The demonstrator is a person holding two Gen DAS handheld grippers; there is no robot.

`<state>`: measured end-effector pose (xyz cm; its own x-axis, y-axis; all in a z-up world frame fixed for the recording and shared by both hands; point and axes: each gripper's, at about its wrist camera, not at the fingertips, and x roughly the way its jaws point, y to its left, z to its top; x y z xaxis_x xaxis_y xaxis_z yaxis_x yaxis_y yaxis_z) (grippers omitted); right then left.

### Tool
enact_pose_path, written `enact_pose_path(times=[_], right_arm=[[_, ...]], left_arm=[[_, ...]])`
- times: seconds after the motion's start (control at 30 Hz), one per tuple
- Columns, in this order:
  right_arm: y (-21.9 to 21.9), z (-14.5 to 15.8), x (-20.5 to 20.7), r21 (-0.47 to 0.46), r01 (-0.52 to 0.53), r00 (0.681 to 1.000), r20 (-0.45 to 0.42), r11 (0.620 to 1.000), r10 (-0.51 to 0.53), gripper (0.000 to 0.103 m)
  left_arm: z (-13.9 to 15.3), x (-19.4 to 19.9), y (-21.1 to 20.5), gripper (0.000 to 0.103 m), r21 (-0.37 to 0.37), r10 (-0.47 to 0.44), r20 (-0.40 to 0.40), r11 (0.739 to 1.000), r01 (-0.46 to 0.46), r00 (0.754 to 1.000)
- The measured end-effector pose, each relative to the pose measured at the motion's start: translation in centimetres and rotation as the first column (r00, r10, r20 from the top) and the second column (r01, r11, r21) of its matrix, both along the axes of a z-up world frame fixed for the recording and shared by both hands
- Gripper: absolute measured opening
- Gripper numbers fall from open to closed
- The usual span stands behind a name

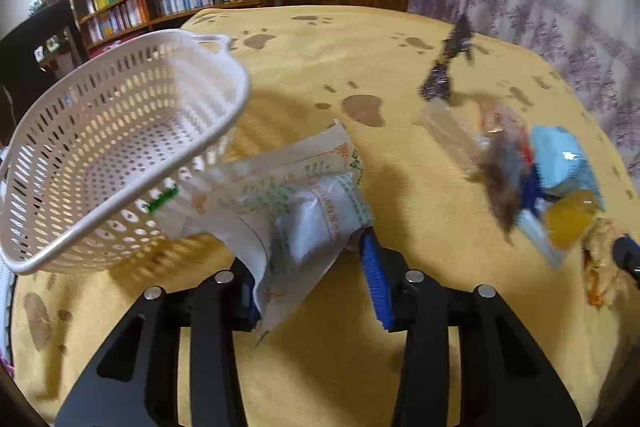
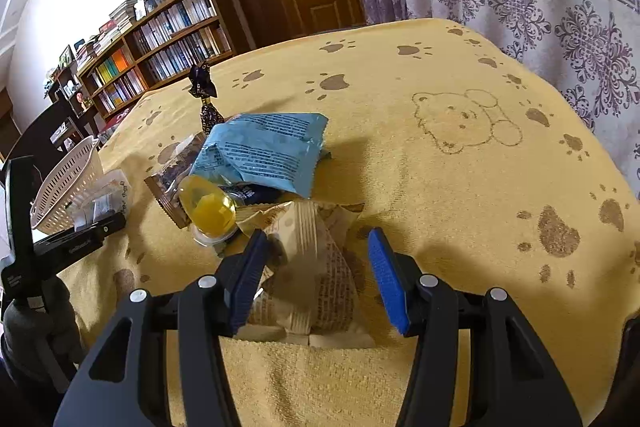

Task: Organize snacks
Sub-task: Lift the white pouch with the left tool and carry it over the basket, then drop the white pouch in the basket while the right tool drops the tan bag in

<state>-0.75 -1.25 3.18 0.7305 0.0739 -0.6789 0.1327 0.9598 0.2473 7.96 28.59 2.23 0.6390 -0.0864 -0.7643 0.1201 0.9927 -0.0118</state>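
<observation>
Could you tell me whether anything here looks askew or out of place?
Yes: the white basket looks steeply tilted in the left wrist view, with its far side raised, though that camera itself may be angled. The white snack packet between the left gripper's fingers lies against its rim, not yet inside.

left wrist view: snack pile (image 1: 532, 183) at right is motion-blurred; we cannot read any wrapper. the white packet (image 1: 296, 211) hides the left claw (image 1: 312, 279)'s near finger, so we cannot tell its grip. basket (image 1: 116, 155) cut off by the left edge. right wrist view: the blue bag (image 2: 264, 151) covers the dark wrapper (image 2: 256, 193) beneath it; its print is too small to read.
</observation>
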Motion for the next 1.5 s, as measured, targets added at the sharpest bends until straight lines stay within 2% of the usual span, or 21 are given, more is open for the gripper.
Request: enact_pose_path(times=[0.2, 0.3, 0.47, 0.67, 0.77, 0.9, 1.13, 1.2, 1.27, 1.33, 1.5], right_arm=[[0.0, -0.1, -0.4, 0.011, -0.014, 1.0, -0.004, 1.0, 0.014, 0.055], [0.2, -0.3, -0.2, 0.015, -0.024, 1.0, -0.006, 1.0, 0.024, 0.065], [1.2, -0.7, 0.9, -0.004, -0.058, 0.998, -0.033, 0.998, 0.058, 0.065], [2.2, -1.9, 2.7, -0.037, -0.077, 0.994, -0.087, 0.996, 0.073, 0.064], [2.3, -1.9, 2.9, -0.059, -0.073, 0.994, -0.087, 0.996, 0.067, 0.057], [2.2, -1.9, 2.7, -0.064, -0.067, 0.995, -0.081, 0.996, 0.062, 0.052], [2.1, -1.8, 2.3, -0.067, -0.03, 0.996, -0.081, 0.997, 0.025, 0.051], [2.0, -1.8, 2.1, -0.065, -0.022, 0.996, -0.082, 0.998, 0.017, 0.051], [2.0, -1.6, 1.8, -0.067, -0.013, 0.997, -0.079, 0.998, 0.008, 0.051], [1.8, -1.3, 1.5, -0.066, -0.002, 0.998, -0.068, 0.998, -0.003, 0.051], [1.1, 0.1, 0.9, -0.062, 0.04, 0.999, -0.028, 0.997, -0.042, 0.051]], left_arm=[[2.4, -2.0, -1.9, 0.041, -0.018, -0.065, 0.072, 0.998, 0.067, 0.995], [3.6, -2.9, -2.3, 0.041, -0.026, -0.081, 0.103, 0.996, 0.084, 0.991], [5.8, -3.8, -1.9, 0.041, -0.034, -0.082, 0.151, 0.996, 0.088, 0.985], [7.2, -3.3, 0.0, 0.041, -0.041, -0.025, 0.186, 0.999, 0.033, 0.982], [7.9, -3.0, 1.7, 0.041, -0.04, 0.02, 0.21, 0.999, -0.012, 0.978], [8.8, -2.6, 4.3, 0.041, -0.035, 0.099, 0.249, 0.995, -0.094, 0.963], [9.3, -1.4, 8.6, 0.042, -0.048, 0.219, 0.266, 0.976, -0.214, 0.939], [9.2, -1.1, 9.6, 0.051, -0.05, 0.26, 0.272, 0.965, -0.256, 0.927], [9.1, -0.9, 10.3, 0.083, -0.062, 0.291, 0.28, 0.956, -0.286, 0.915], [8.8, -1.1, 10.9, 0.091, -0.069, 0.327, 0.299, 0.945, -0.321, 0.897], [8.7, -1.7, 11.7, 0.095, -0.079, 0.365, 0.315, 0.93, -0.359, 0.876]])
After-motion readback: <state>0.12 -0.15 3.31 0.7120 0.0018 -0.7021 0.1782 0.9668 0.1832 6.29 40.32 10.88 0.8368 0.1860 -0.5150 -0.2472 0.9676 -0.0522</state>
